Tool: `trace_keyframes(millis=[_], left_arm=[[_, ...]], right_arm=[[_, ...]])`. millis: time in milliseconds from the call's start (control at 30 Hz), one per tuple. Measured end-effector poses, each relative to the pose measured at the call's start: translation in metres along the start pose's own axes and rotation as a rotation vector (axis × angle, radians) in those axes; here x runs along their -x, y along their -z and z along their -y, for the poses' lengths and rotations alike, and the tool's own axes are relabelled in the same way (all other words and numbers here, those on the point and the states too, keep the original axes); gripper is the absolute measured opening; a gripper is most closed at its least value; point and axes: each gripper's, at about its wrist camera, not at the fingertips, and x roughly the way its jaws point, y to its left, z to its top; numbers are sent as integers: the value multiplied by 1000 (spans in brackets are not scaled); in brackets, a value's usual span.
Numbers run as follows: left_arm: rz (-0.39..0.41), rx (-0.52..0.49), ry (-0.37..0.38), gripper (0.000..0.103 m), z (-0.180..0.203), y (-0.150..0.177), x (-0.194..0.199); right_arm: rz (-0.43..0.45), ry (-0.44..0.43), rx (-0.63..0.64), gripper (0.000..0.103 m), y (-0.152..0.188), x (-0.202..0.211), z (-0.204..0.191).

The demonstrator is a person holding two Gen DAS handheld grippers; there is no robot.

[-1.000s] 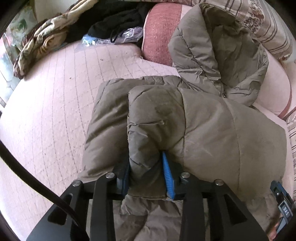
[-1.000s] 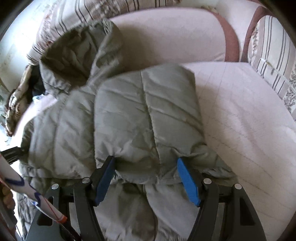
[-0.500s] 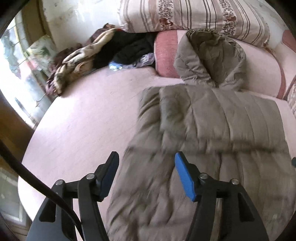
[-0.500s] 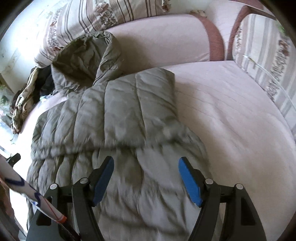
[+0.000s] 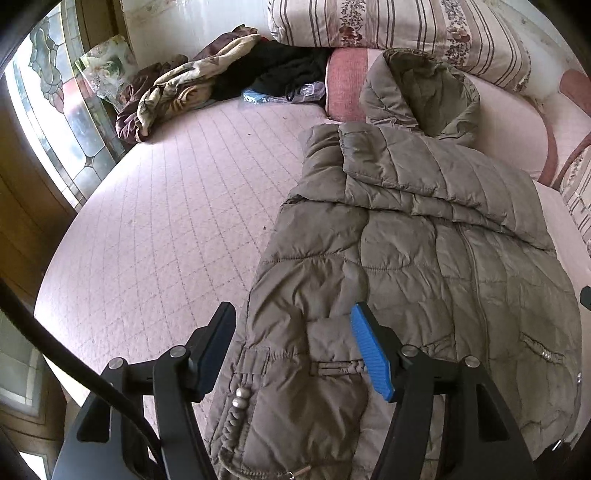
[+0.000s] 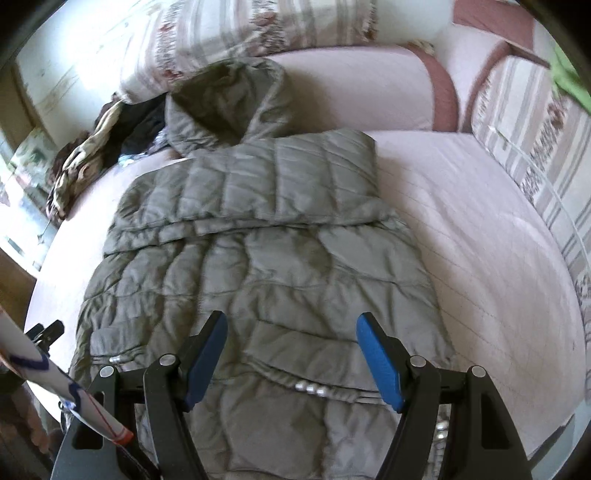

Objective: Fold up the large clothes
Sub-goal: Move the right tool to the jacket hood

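A large olive-grey puffer jacket (image 5: 424,251) lies front up on a pink quilted bed (image 5: 159,236), hood (image 5: 421,96) against the headboard cushion. Both sleeves are folded across its chest (image 6: 280,184). My left gripper (image 5: 291,332) is open and empty, hovering over the jacket's lower left part near a pocket. My right gripper (image 6: 291,339) is open and empty above the jacket's (image 6: 258,280) lower right part near the hem.
A heap of patterned and black clothes (image 5: 207,85) lies at the bed's far left by a stained-glass window (image 5: 48,96). Striped floral pillows (image 5: 391,26) and a pink headboard cushion (image 6: 369,85) line the back. Striped cushions (image 6: 535,140) stand on the right.
My left gripper let go of the left sleeve and opened. Both grippers pulled back from the folded sleeves toward the jacket's hem.
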Motion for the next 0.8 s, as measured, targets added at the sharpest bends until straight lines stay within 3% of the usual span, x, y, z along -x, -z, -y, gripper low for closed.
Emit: trace_keyframes(millis=[133,400,600,800], left_arm=[[-1,20,18,64,-9,-7,-13],[-23,71,55,64,-23,-31,-64],[-72,104,69,64,-35,-38,-107],[-106,138,117,68,-49,-38,-123]], right_arm=[[-5,4,34,77,-9,-8,-27],[-54,52,73,77,-42,-65,-68],[-35,89,97,77,-81,-100,-93],[4,118,132,77,-122,-134,-119]])
